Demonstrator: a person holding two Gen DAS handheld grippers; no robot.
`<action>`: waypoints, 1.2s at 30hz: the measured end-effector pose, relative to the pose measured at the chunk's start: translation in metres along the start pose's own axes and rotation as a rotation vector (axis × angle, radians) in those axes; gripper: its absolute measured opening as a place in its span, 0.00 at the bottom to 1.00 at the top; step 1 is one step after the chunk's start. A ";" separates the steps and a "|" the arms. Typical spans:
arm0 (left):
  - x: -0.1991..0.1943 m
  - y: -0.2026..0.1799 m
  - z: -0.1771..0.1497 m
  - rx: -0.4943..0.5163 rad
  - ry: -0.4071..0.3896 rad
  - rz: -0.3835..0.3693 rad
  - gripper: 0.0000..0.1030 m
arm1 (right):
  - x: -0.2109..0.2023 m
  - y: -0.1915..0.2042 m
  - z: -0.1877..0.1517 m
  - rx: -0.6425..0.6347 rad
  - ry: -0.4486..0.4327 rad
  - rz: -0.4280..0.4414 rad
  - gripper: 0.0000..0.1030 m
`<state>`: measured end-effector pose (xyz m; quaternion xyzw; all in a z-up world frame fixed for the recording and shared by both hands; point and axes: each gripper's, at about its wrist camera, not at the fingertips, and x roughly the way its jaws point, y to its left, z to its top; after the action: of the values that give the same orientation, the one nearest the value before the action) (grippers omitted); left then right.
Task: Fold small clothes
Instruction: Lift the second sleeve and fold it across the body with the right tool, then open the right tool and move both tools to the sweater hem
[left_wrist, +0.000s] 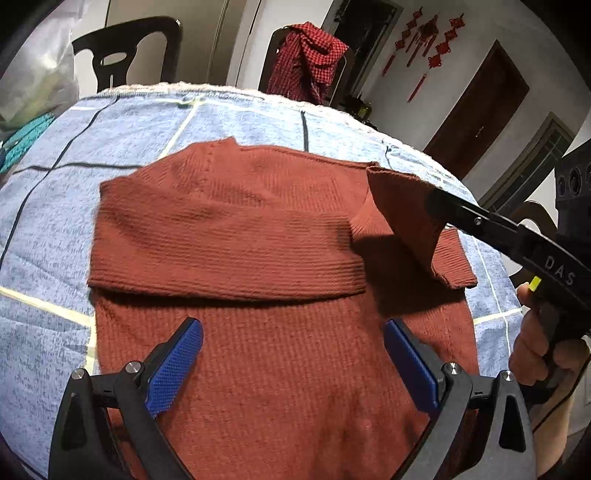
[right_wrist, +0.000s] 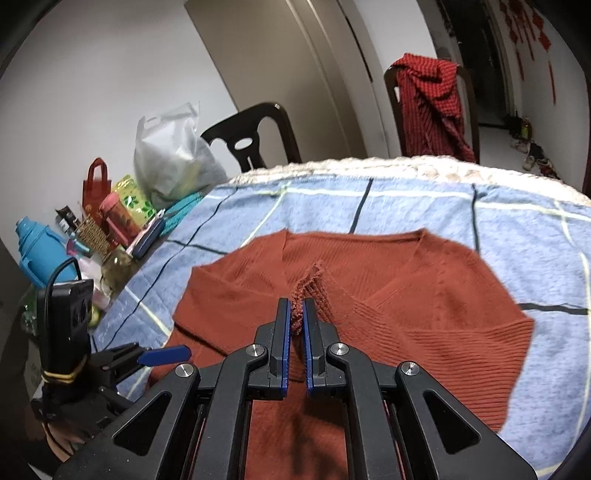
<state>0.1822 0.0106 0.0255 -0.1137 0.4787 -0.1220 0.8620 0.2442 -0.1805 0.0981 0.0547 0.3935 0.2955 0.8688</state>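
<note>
While the left gripper (left_wrist: 293, 354) hovers agape, the right gripper (right_wrist: 297, 314) pinches the rust sweater's (left_wrist: 258, 221) sleeve cuff (right_wrist: 308, 286) to fold it inward.

White walls (right_wrist: 92, 74), 2 dark chairs (right_wrist: 251, 136), brown door (left_wrist: 484, 107).

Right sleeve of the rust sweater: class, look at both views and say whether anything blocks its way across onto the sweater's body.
Nothing visible does. The right gripper is shut on the sleeve cuff, lifted over the sweater. The sweater's middle is bare, and the left gripper, open, hovers low over the lower body, not in the sleeve's way.
</note>
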 end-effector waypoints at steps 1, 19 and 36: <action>0.000 0.003 -0.001 -0.006 0.002 0.000 0.96 | 0.002 0.001 -0.001 -0.004 0.007 -0.003 0.06; -0.010 0.013 -0.013 0.003 0.012 -0.007 0.96 | 0.039 -0.007 -0.024 0.107 0.156 0.087 0.06; -0.046 0.021 -0.042 0.023 -0.001 0.053 0.96 | -0.023 0.000 -0.039 0.099 0.099 0.028 0.17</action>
<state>0.1248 0.0417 0.0345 -0.0910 0.4796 -0.1044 0.8665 0.2040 -0.1988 0.0863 0.0883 0.4493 0.2900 0.8404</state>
